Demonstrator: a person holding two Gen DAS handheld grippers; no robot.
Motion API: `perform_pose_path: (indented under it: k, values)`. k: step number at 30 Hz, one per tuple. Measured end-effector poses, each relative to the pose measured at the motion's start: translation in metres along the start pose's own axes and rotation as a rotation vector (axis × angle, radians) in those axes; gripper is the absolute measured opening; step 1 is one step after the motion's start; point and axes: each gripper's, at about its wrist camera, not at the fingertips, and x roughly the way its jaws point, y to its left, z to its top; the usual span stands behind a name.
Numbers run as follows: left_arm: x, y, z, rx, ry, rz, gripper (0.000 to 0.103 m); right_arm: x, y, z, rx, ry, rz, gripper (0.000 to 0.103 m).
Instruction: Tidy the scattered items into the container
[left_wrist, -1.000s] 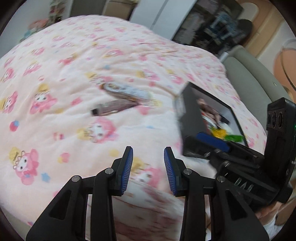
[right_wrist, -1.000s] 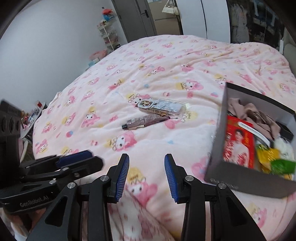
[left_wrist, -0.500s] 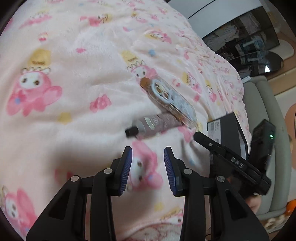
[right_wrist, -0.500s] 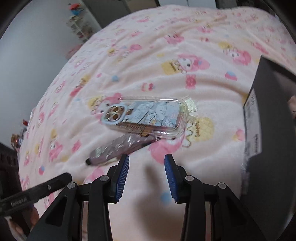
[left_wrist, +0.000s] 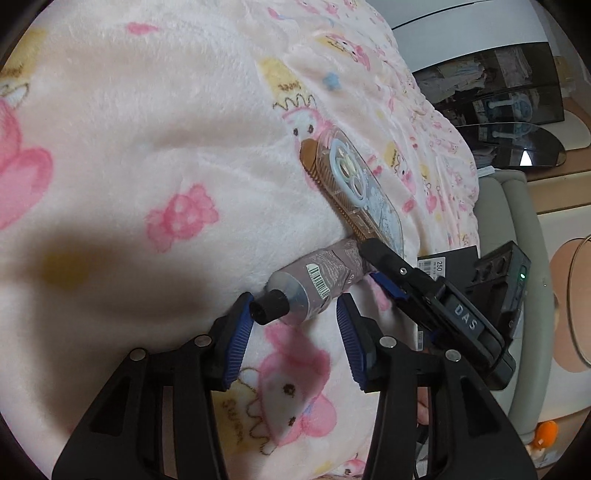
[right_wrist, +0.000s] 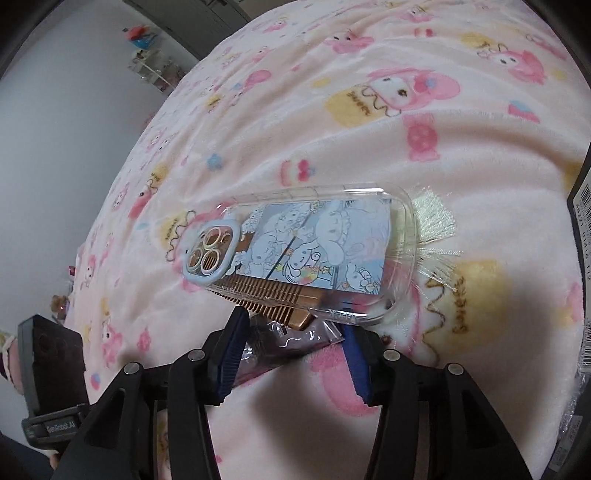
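From the left wrist we saw our left gripper spread wide around the black-capped end of the mauve squeeze tube lying on the pink cartoon-print blanket.

From the right wrist our right gripper stood wide about the tube's crimped tail, beside the clear phone case atop a brown comb.

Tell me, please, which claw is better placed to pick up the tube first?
Left. The left claw is open around the tube at its cap end, clear of other items. The right claw straddles the crimped end, where the comb overlaps.
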Motion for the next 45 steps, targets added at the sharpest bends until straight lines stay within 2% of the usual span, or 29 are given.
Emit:
perform_pose_path:
  k: [2, 5, 9, 14, 18, 21, 24, 26, 28, 31, 33, 36, 37, 42, 45]
  values:
    - [-0.009, 0.000, -0.002, 0.000, -0.024, 0.013, 0.040, -0.009, 0.004, -0.003, -0.022, -0.013, 0.002, 0.037]
    - [-0.028, -0.004, -0.009, 0.019, -0.040, -0.017, 0.040, -0.030, 0.008, -0.008, -0.016, -0.019, 0.047, 0.034]
    - [-0.056, -0.027, -0.030, 0.090, -0.050, -0.031, 0.040, -0.069, 0.023, -0.027, -0.063, -0.058, 0.054, 0.034]
    - [-0.098, -0.066, -0.075, 0.185, -0.063, -0.060, 0.040, -0.144, 0.029, -0.062, -0.077, -0.137, 0.088, 0.034]
    - [-0.102, -0.103, -0.120, 0.241, -0.024, -0.081, 0.041, -0.199, 0.019, -0.103, -0.087, -0.177, 0.070, 0.034]
    - [-0.085, -0.138, -0.153, 0.314, 0.027, -0.101, 0.041, -0.239, -0.007, -0.134, -0.063, -0.206, 0.043, 0.034]
    - [-0.046, -0.171, -0.183, 0.382, 0.119, -0.121, 0.041, -0.276, -0.044, -0.166, -0.061, -0.250, -0.014, 0.034]
    - [-0.005, -0.191, -0.201, 0.430, 0.214, -0.120, 0.042, -0.289, -0.076, -0.182, -0.019, -0.255, -0.053, 0.034]
    - [0.033, -0.204, -0.216, 0.434, 0.304, -0.110, 0.042, -0.294, -0.110, -0.194, 0.069, -0.242, -0.091, 0.034]
    - [0.071, -0.224, -0.229, 0.481, 0.370, -0.082, 0.043, -0.299, -0.145, -0.208, 0.139, -0.236, -0.169, 0.034]
    - [0.087, -0.231, -0.232, 0.501, 0.385, -0.067, 0.042, -0.298, -0.161, -0.215, 0.188, -0.219, -0.197, 0.034]
    - [0.103, -0.230, -0.238, 0.514, 0.393, 0.031, 0.042, -0.299, -0.171, -0.228, 0.232, -0.256, -0.227, 0.033]
    - [0.104, -0.229, -0.239, 0.512, 0.394, 0.041, 0.042, -0.298, -0.171, -0.229, 0.230, -0.256, -0.223, 0.033]
    - [0.091, -0.223, -0.235, 0.467, 0.333, -0.002, 0.042, -0.291, -0.161, -0.228, 0.190, -0.238, -0.216, 0.033]
    - [0.088, -0.224, -0.232, 0.455, 0.308, -0.026, 0.044, -0.284, -0.168, -0.235, 0.267, -0.225, -0.284, 0.035]
